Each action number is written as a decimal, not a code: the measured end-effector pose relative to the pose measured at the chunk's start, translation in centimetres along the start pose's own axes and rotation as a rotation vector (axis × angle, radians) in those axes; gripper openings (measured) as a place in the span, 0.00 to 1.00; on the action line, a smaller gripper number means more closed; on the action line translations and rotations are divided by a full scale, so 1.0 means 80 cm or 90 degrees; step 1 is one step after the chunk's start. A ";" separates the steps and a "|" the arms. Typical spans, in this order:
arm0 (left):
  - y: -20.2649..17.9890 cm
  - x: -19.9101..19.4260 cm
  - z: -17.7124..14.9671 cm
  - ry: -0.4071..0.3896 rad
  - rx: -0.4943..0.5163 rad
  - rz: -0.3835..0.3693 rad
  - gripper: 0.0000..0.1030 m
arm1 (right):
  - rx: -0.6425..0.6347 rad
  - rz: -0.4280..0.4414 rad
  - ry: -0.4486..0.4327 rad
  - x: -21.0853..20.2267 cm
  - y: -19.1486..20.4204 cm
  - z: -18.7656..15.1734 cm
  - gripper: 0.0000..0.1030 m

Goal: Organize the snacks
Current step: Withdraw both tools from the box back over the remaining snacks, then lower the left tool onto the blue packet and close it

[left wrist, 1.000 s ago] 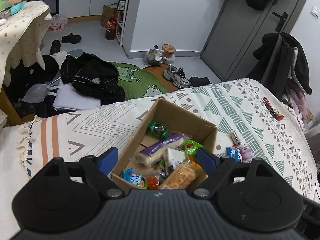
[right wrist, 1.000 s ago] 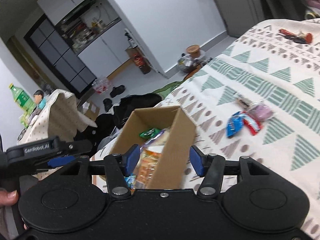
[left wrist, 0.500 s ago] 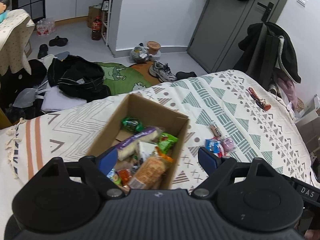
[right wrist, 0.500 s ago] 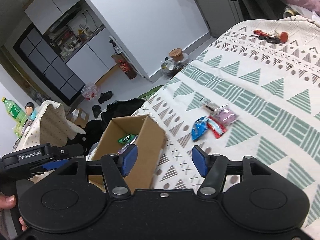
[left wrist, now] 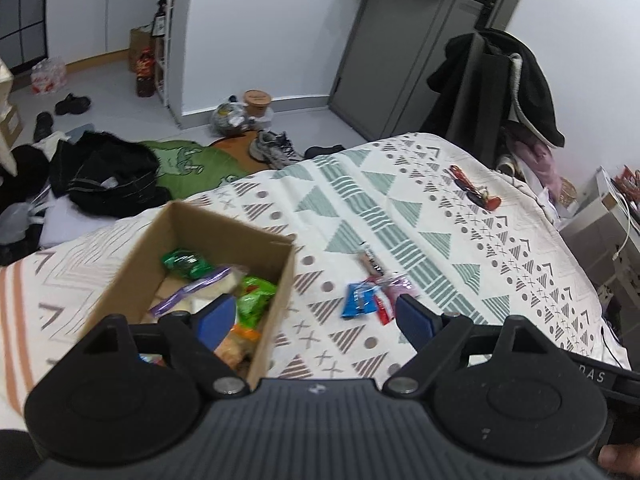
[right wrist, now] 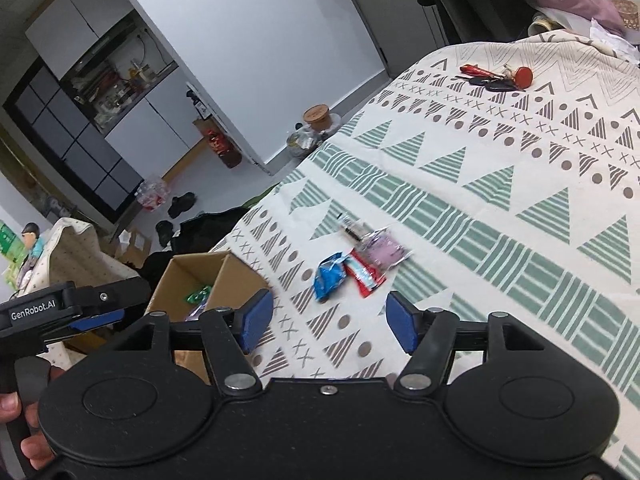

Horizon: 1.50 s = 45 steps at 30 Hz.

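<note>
An open cardboard box [left wrist: 276, 280] [right wrist: 240, 276] holding several snack packets sits on the patterned bedspread [left wrist: 400, 208] [right wrist: 500, 208]. To its right lies a small cluster: a blue packet [left wrist: 358, 298] [right wrist: 330, 276], a red packet [left wrist: 383, 308] [right wrist: 366, 278], a pink packet [left wrist: 402, 286] [right wrist: 384, 250] and a thin dark bar [left wrist: 370, 260] [right wrist: 352, 229]. My left gripper [left wrist: 316, 318] is open, hanging over the box's right wall. My right gripper [right wrist: 326, 322] has opening jaws with nothing between them, just short of the loose packets.
Keys with a red tag [left wrist: 474, 190] [right wrist: 498, 78] lie far back on the bed. Black clothes [left wrist: 104, 172], a green mat [left wrist: 188, 162] and shoes [left wrist: 276, 148] cover the floor beyond. A coat-draped chair [left wrist: 500, 88] stands at the right.
Both views have slid to the right across the bed: the box moved from centre to the left, and the loose packets now lie ahead of both grippers. The right jaws have widened.
</note>
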<state>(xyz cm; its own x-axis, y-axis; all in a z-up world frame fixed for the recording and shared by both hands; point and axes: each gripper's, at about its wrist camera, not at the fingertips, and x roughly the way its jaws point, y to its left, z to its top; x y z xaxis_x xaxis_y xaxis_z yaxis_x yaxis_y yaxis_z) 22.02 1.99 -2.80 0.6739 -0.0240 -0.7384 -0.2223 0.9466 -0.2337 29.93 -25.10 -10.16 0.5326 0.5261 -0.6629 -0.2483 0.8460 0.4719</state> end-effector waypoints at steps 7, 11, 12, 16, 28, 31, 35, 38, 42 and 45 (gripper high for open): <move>-0.037 0.035 0.007 0.011 0.018 -0.025 0.81 | -0.008 -0.002 -0.001 0.018 -0.019 0.009 0.64; -0.053 0.058 0.007 0.013 0.030 -0.029 0.79 | -0.011 -0.008 0.002 0.031 -0.030 0.012 0.64; -0.055 0.064 0.007 0.015 0.031 -0.031 0.76 | -0.008 -0.009 0.003 0.035 -0.034 0.014 0.64; -0.062 0.094 0.005 0.030 0.024 -0.039 0.63 | -0.002 -0.015 0.005 0.048 -0.047 0.019 0.64; -0.068 0.188 -0.007 0.084 0.005 -0.038 0.47 | 0.007 -0.006 0.031 0.108 -0.079 0.030 0.63; -0.067 0.209 -0.009 0.099 0.002 -0.040 0.46 | 0.021 -0.004 0.037 0.125 -0.088 0.033 0.63; -0.061 0.236 -0.012 0.114 -0.006 -0.028 0.46 | 0.036 -0.004 0.045 0.146 -0.098 0.034 0.63; -0.056 0.254 -0.014 0.126 -0.014 -0.022 0.46 | 0.049 -0.004 0.055 0.162 -0.104 0.036 0.63; -0.053 0.277 -0.017 0.143 -0.021 -0.021 0.46 | 0.070 -0.005 0.070 0.180 -0.107 0.040 0.63; -0.055 0.284 -0.017 0.140 -0.025 -0.023 0.38 | 0.082 -0.014 0.084 0.196 -0.105 0.044 0.63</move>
<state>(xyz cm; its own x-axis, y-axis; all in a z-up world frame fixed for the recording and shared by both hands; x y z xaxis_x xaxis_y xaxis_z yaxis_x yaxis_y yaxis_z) 37.32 -3.12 -19.39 0.5127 -0.1317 -0.8484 -0.2309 0.9306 -0.2840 43.26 -24.24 -22.47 0.4244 0.5218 -0.7400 -0.1274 0.8436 0.5217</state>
